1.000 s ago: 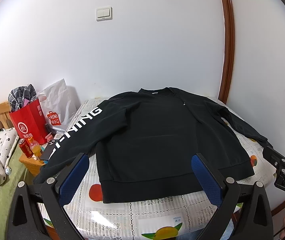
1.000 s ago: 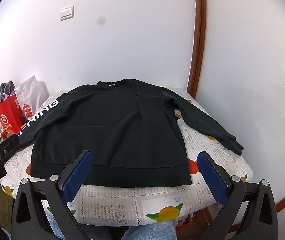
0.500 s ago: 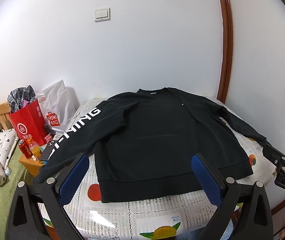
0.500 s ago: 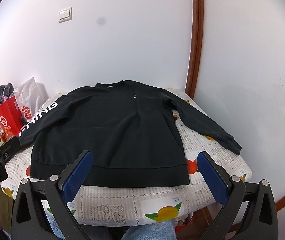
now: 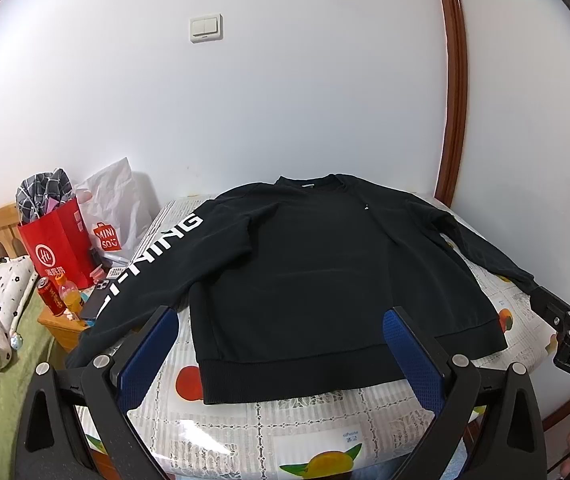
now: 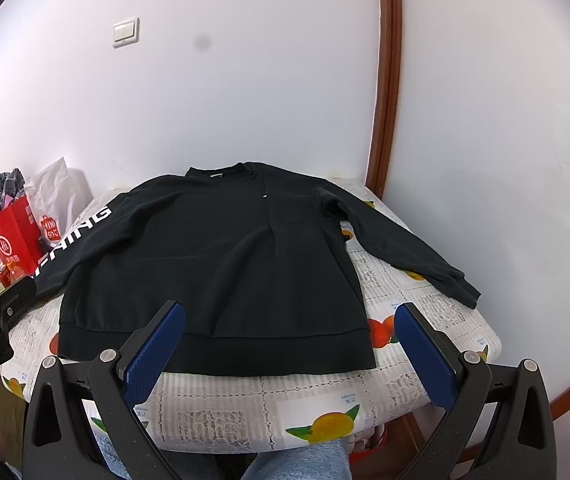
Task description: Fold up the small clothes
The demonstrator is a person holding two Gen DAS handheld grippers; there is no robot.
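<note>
the black sweatshirt (image 5: 305, 272) is spread flat on the table (image 5: 285, 432), apparently unfolded; both the left gripper (image 5: 281, 354) and right gripper (image 6: 291, 350) are held released, nothing grasped.

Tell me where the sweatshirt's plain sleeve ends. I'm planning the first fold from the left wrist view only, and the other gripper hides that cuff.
Observer: The plain sleeve's cuff lies flat on the table, close to its far side edge, not hanging off.
Operator: And is the right gripper ready to grasp?
Observer: The right gripper has its fingers wide apart and holds nothing; the sweatshirt is untouched.
</note>
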